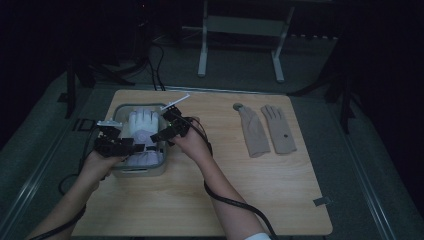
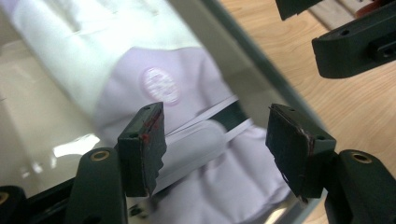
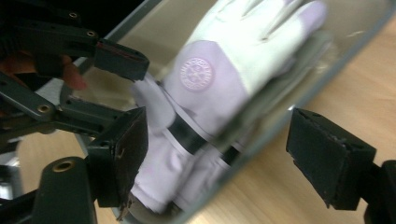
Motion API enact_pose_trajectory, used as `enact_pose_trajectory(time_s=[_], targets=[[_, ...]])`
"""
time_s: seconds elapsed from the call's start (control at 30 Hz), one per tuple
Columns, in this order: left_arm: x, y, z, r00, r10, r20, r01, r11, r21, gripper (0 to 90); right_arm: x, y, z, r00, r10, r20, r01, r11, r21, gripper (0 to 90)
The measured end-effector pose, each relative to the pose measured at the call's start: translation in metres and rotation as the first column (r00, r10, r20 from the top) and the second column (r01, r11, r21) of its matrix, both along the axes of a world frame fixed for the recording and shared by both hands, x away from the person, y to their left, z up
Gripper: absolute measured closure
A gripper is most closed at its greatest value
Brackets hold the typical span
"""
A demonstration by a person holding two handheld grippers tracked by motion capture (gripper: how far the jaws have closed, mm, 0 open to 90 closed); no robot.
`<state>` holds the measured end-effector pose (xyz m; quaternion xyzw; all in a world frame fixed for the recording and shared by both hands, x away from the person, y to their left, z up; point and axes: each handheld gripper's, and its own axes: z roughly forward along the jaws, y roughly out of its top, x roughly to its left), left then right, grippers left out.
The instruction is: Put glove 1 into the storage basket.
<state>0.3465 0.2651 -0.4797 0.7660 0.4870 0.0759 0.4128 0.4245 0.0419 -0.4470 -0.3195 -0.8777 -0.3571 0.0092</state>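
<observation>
A white and lavender glove (image 1: 142, 122) with a round badge lies in a clear-walled bin (image 1: 116, 112) at the table's left. My left gripper (image 1: 132, 148) hovers over the bin's near left part. In the left gripper view its jaws (image 2: 215, 149) stand apart above the glove's (image 2: 163, 70) lavender cuff, with no pad pressing on it. My right gripper (image 1: 165, 131) is at the bin's right rim. Its jaws (image 3: 219, 158) are wide apart above the glove (image 3: 219, 70) and the bin wall (image 3: 299, 88), with nothing gripped.
Two beige gloves (image 1: 254, 132) (image 1: 278, 129) lie flat side by side on the wooden table (image 1: 210, 200) to the right, beside a small grey disc (image 1: 238, 106). A scrap of tape (image 1: 322, 201) sits near the front right corner. Black cables trail from both grippers.
</observation>
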Motion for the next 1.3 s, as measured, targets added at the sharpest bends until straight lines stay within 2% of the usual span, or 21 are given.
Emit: enact_pose_trajectory(time_s=[0.07, 0.1, 0.27, 0.33, 0.4, 0.47, 0.6, 0.7, 0.8, 0.9, 1.0, 1.07, 1.3], targets=[[-0.001, -0.008, 0.002, 0.9997, -0.02, 0.012, 0.02, 0.9998, 0.002, 31.5, -0.002, -0.008, 0.003, 1.0, -0.001, 0.004, 0.001, 1.0, 0.011, 18.7], [-0.003, -0.012, 0.002, 0.9992, -0.029, 0.027, 0.029, 0.9995, -0.01, 30.7, -0.002, -0.013, 0.003, 0.9999, 0.0, 0.013, 0.0, 1.0, 0.011, 18.5], [-0.009, -0.035, 0.005, 0.9955, -0.068, 0.066, 0.069, 0.9974, -0.017, 21.9, -0.005, -0.037, 0.005, 0.999, -0.022, 0.04, 0.021, 1.0, 0.018, 17.5], [-0.015, -0.045, 0.006, 0.9917, -0.089, 0.093, 0.089, 0.996, 0.003, 17.5, -0.006, -0.046, 0.005, 0.998, -0.032, 0.054, 0.032, 0.999, 0.015, 17.4], [-0.02, -0.054, 0.007, 0.9865, -0.108, 0.123, 0.108, 0.9941, 0.005, 17.5, -0.007, -0.056, 0.005, 0.9978, -0.043, 0.051, 0.042, 0.999, 0.02, 17.4], [-0.024, -0.062, 0.007, 0.9839, -0.126, 0.127, 0.129, 0.9915, -0.017, 17.4, -0.007, -0.065, 0.005, 0.997, -0.056, 0.053, 0.055, 0.998, 0.018, 17.3], [-0.029, -0.078, 0.009, 0.9762, -0.156, 0.151, 0.162, 0.9865, -0.028, 17.4, -0.009, -0.082, 0.006, 0.9955, -0.074, 0.06, 0.072, 0.997, 0.025, 17.3], [-0.032, -0.09, 0.011, 0.9692, -0.178, 0.17, 0.183, 0.9829, -0.017, 17.4, -0.012, -0.094, 0.007, 0.9944, -0.081, 0.068, 0.078, 0.996, 0.04, 17.4], [-0.035, -0.1, 0.01, 0.9647, -0.196, 0.176, 0.205, 0.9782, -0.032, 17.4, -0.014, -0.106, 0.007, 0.9931, -0.09, 0.076, 0.087, 0.995, 0.041, 17.3], [-0.037, -0.111, 0.007, 0.9591, -0.213, 0.187, 0.222, 0.9745, -0.032, 17.4, -0.015, -0.118, 0.006, 0.9913, -0.106, 0.079, 0.103, 0.994, 0.04, 17.3], [-0.038, -0.119, 0.001, 0.9536, -0.226, 0.198, 0.241, 0.9692, -0.052, 17.4, -0.016, -0.131, 0.004, 0.9903, -0.117, 0.076, 0.114, 0.993, 0.039, 17.2], [-0.038, -0.124, -0.004, 0.9478, -0.247, 0.202, 0.264, 0.9623, -0.065, 17.4, -0.017, -0.139, 0.001, 0.99, -0.12, 0.075, 0.118, 0.992, 0.036, 17.2], [-0.04, -0.141, -0.023, 0.942, -0.269, 0.201, 0.285, 0.957, -0.055, 17.4, -0.02, -0.162, -0.009, 0.9885, -0.126, 0.084, 0.125, 0.992, 0.015, 16.3]])
